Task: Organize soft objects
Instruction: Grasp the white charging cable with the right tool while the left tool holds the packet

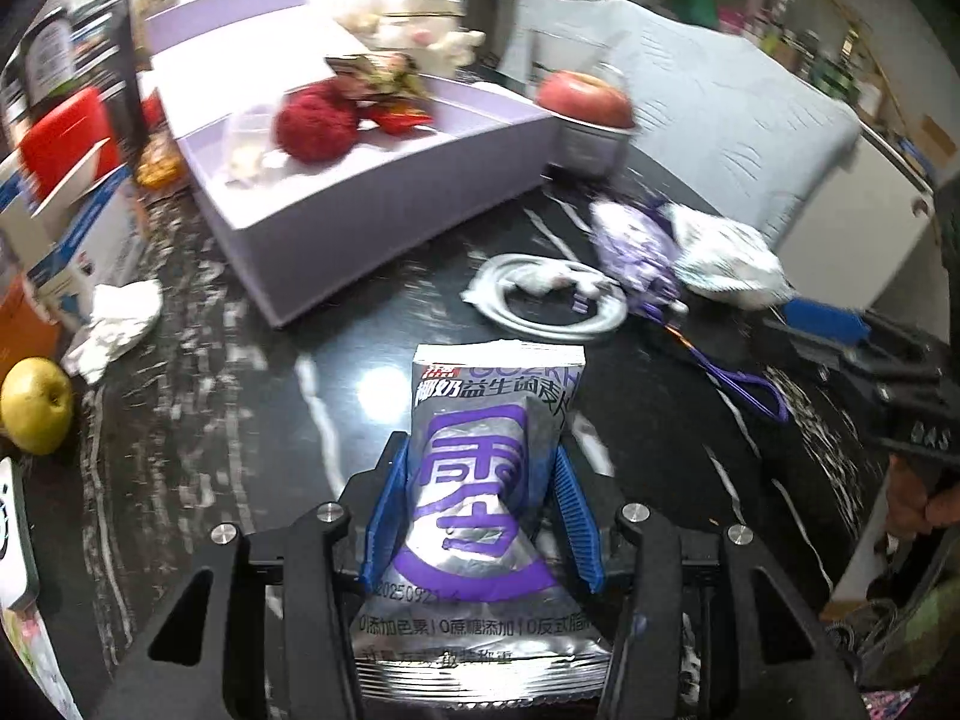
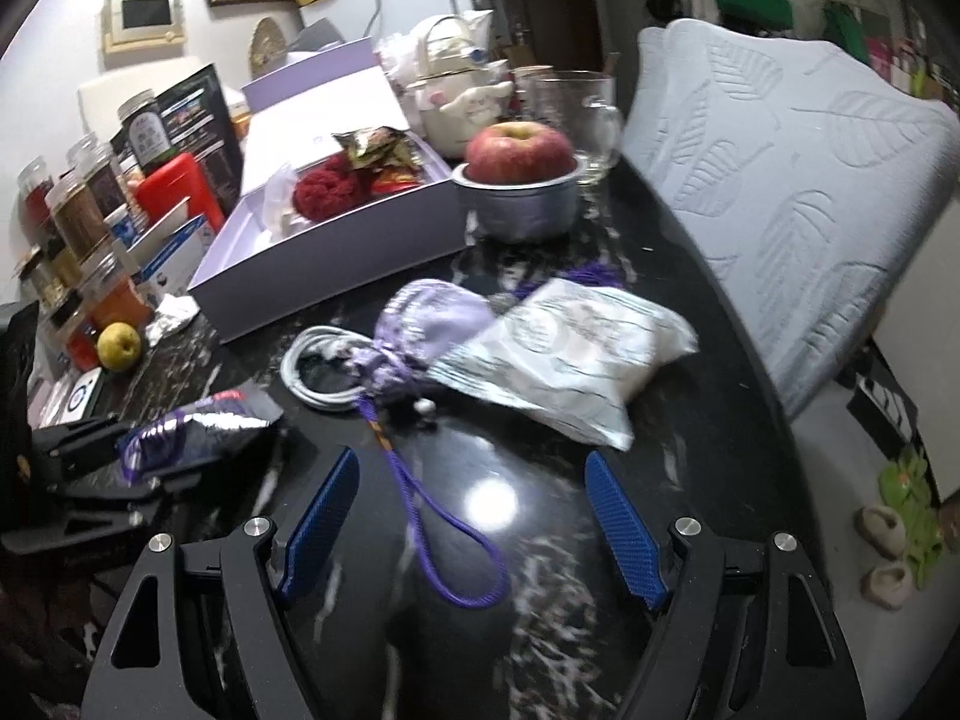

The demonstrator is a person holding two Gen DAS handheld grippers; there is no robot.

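My left gripper is shut on a silver and purple snack packet, held above the black marble table; the packet also shows at the left of the right wrist view. My right gripper is open and empty over the table, with a purple cord loop between its fingers. Ahead of it lie a lilac drawstring pouch and a white soft packet. The open lilac box holds a red fuzzy ball and small wrappers; it also shows in the right wrist view.
A coiled white cable lies beside the pouch. A red apple in a metal bowl stands by the box. A yellow apple, crumpled tissue, jars and cartons crowd the left. A padded chair back borders the right.
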